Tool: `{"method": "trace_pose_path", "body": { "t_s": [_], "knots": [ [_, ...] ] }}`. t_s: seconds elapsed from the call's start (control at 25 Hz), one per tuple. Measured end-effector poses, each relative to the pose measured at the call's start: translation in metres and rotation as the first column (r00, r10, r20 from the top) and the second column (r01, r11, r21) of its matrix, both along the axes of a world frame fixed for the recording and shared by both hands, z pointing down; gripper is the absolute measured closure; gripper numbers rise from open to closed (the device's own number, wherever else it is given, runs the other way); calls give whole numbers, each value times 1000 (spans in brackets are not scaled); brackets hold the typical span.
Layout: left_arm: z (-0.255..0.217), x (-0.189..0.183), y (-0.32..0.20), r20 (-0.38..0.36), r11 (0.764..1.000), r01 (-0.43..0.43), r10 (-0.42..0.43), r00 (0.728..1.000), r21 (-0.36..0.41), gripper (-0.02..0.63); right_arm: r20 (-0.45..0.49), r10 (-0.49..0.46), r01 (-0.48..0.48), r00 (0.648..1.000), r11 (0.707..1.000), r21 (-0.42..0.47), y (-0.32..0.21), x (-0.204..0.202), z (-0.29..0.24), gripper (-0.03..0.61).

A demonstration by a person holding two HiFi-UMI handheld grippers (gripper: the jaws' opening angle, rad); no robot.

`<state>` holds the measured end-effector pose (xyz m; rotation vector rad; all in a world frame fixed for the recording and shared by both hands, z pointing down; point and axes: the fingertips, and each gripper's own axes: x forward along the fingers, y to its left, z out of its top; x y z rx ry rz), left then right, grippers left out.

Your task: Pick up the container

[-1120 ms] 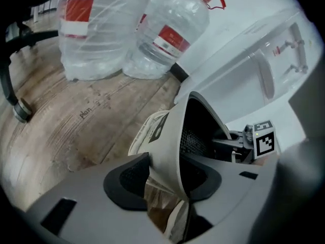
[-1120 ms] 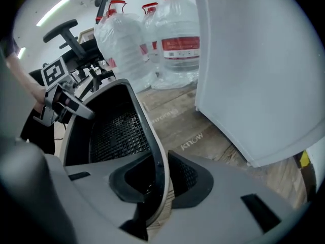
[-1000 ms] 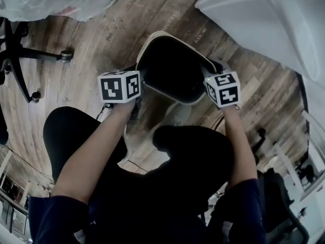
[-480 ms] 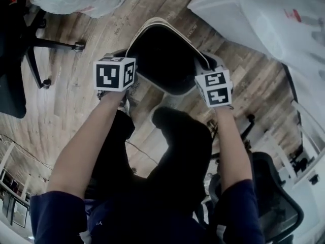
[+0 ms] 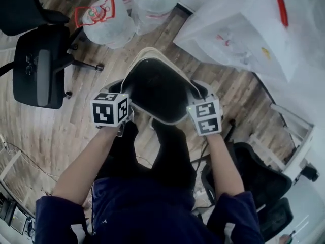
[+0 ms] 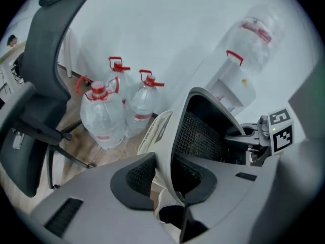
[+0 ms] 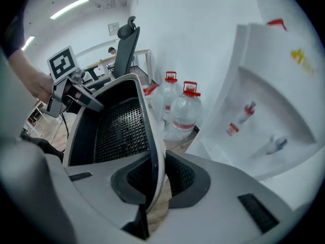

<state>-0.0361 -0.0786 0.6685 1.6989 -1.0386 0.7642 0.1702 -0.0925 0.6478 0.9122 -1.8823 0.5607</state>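
The container (image 5: 157,88) is a black mesh-walled basket with a cream rim, held up above the wooden floor. My left gripper (image 5: 127,96) is shut on its left rim, and my right gripper (image 5: 195,99) is shut on its right rim. In the left gripper view the rim wall of the container (image 6: 203,131) passes between the pads of the left gripper (image 6: 165,179), and the right gripper (image 6: 259,141) shows across the basket. In the right gripper view the thin rim of the container (image 7: 119,131) is pinched by the right gripper (image 7: 155,179), with the left gripper (image 7: 66,93) opposite.
Several large water jugs (image 5: 104,19) with red caps stand on the floor ahead. A black office chair (image 5: 40,67) is at the left and another chair (image 5: 259,182) at the lower right. A plastic-wrapped white water dispenser (image 5: 244,29) fills the upper right.
The container and both grippers sit higher over the floor, which looks farther away. The view has swung forward: the water jugs and the left chair have come into sight.
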Motion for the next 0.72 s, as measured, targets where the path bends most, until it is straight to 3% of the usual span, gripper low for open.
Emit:
{"method": "trace_pose_path", "body": {
  "t_s": [0.16,0.36,0.72],
  "knots": [
    [-84,-15,14,-42,997,72,-71,997,30,509,-5,3,-2,1000,1000,24,14,-14,-86,522],
    [-165,-31,35,-62,989,108,-102,993,100,509,-13,-16,17,1000,997,75,36,-29,-166,522],
    [-253,-48,73,-82,972,115,-100,992,204,509,2,20,-20,1000,990,140,83,-44,-250,523]
  ]
}}
